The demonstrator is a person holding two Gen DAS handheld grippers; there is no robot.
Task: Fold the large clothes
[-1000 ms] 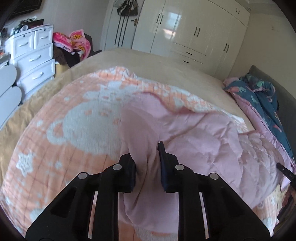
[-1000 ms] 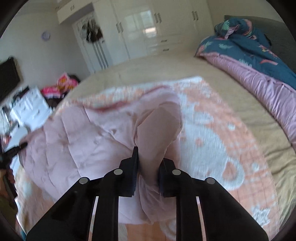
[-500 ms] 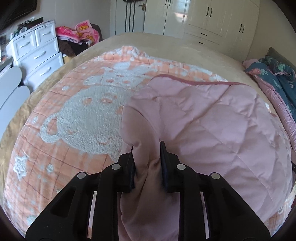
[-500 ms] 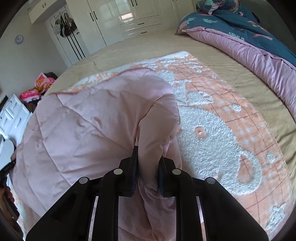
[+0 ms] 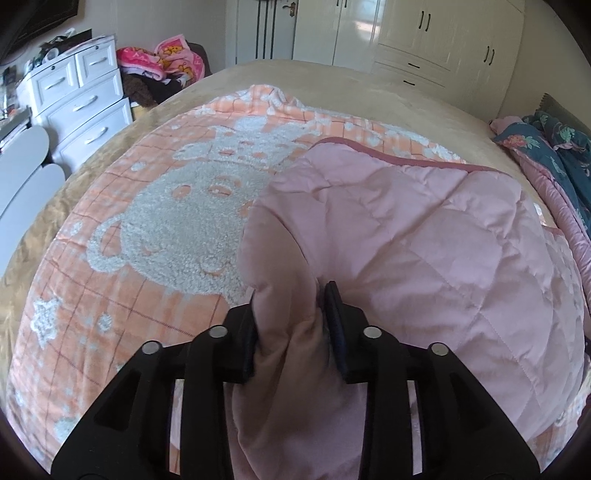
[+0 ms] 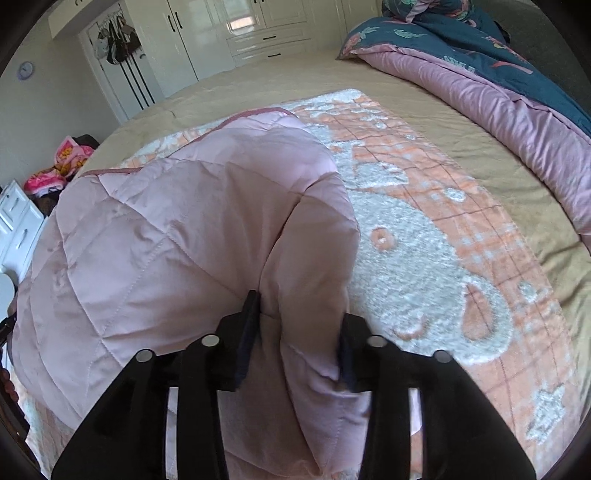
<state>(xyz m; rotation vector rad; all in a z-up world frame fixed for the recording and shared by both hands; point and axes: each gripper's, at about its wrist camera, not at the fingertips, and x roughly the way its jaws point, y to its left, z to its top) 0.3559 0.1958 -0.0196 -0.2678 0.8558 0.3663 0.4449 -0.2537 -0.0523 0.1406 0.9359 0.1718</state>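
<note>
The pink quilt (image 5: 424,240) lies folded over on an orange blanket (image 5: 155,229) with a white bear pattern, which is spread on the tan bed (image 5: 332,77). Its dark pink piped edge runs along the far side, and the orange blanket shows bare on both sides of it.

The left gripper (image 5: 291,310) points steeply down toward the bed at the quilt's near left corner. Its jaws have just been opening; they stand a little apart with a bunched fold of the quilt between them. The fabric fills the gap and touches both pads, yet it looks slack rather than squeezed.

The right gripper (image 6: 299,321) is tipped down at much the same slant at the near right corner. Its jaws have also just been opening and stand wider than the left ones. A thick roll of quilt sits between them, brushing the pads without being pinched.

Behind the bed stand white wardrobes (image 5: 424,33). A white chest of drawers (image 5: 77,96) is at the left, and a blue and purple duvet (image 6: 498,74) lies heaped along the bed's right side.
</note>
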